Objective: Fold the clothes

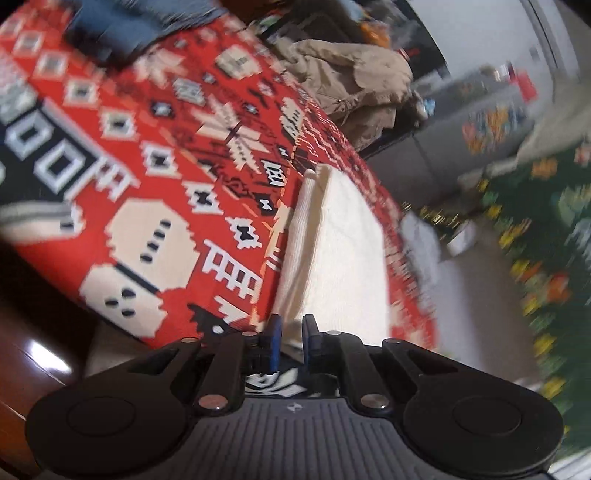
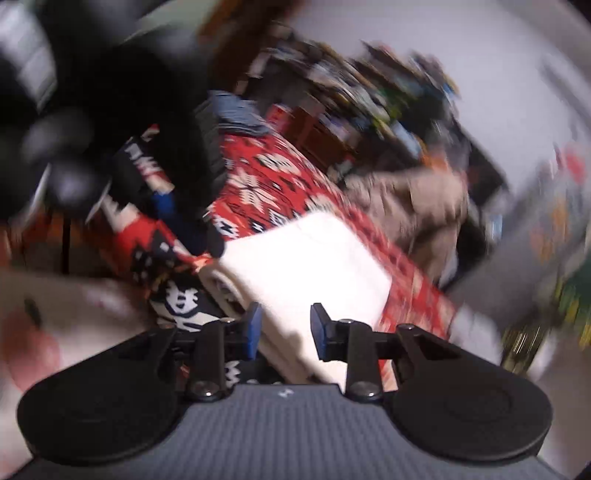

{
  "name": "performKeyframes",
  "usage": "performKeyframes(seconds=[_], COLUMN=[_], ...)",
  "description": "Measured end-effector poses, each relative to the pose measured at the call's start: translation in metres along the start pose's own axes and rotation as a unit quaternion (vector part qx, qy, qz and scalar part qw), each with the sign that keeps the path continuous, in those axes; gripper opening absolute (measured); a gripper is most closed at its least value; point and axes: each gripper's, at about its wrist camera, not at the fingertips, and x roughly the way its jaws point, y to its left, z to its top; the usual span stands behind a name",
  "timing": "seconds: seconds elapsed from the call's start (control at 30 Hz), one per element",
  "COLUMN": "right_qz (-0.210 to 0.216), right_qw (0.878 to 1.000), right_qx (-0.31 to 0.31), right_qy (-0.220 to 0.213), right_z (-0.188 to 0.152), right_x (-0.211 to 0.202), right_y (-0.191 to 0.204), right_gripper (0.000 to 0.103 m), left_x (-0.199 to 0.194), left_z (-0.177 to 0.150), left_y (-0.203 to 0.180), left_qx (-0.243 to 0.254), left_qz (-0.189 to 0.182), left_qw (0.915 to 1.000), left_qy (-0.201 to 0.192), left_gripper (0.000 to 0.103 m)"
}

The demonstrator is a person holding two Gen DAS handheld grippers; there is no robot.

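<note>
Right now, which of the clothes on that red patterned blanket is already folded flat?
The cream knit garment, a tidy rectangle just ahead of both grippers. The beige jacket lies crumpled at the blanket's far edge, and the blue-grey clothing is a rumpled heap farther away.

A: Left wrist view — what is seen?

B: A folded cream garment (image 1: 332,251) is laid on a red patterned blanket (image 1: 147,177), near the blanket's right edge. Layered fold edges are shown along the garment's left side.

A: Left gripper (image 1: 291,332)?

B: Blue pads (image 1: 274,332) are set close together, with a narrow gap between. The garment's near edge is seen just past the tips; whether cloth is pinched cannot be told.

A: Anything else?

B: A blue-grey piece of clothing (image 1: 122,26) is seen at the blanket's far left corner, blurred. A crumpled beige garment (image 1: 351,81) is piled beyond the far edge. A green floral fabric (image 1: 535,229) is seen at right, heavily blurred.
</note>
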Motion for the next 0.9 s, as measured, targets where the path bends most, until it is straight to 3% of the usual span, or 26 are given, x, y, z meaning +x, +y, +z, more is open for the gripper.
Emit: performKeyframes(seconds=[0.07, 0.17, 0.37, 0.4, 0.47, 0.9], right_qz=[-0.006, -0.010, -0.009, -0.010, -0.009, -0.002], right_qw=[0.999, 0.996, 0.997, 0.997, 0.996, 0.992], right_qx=[-0.051, -0.089, -0.080, -0.080, -0.086, -0.125], right_qy=[-0.010, -0.018, -0.013, -0.013, -0.013, -0.020], right_z=[0.000, 0.001, 0.007, 0.007, 0.009, 0.018], right_x=[0.002, 0.005, 0.012, 0.013, 0.015, 0.023], right_y=[0.009, 0.016, 0.013, 0.013, 0.013, 0.022], right_gripper=[0.032, 0.033, 0.035, 0.035, 0.036, 0.041], left_x=[0.000, 0.007, 0.022, 0.023, 0.023, 0.027], left_z=[0.003, 0.007, 0.010, 0.011, 0.012, 0.014], left_y=[0.012, 0.023, 0.036, 0.037, 0.039, 0.046], left_qx=[-0.046, -0.081, -0.132, -0.135, -0.140, -0.167], left_qz=[-0.025, -0.047, -0.084, -0.088, -0.095, -0.120], left_qw=[0.9986, 0.9953, 0.9866, 0.9859, 0.9844, 0.9767], left_qy=[0.008, 0.024, 0.046, 0.047, 0.049, 0.060], left_gripper=[0.029, 0.038, 0.036, 0.032, 0.015, 0.013])
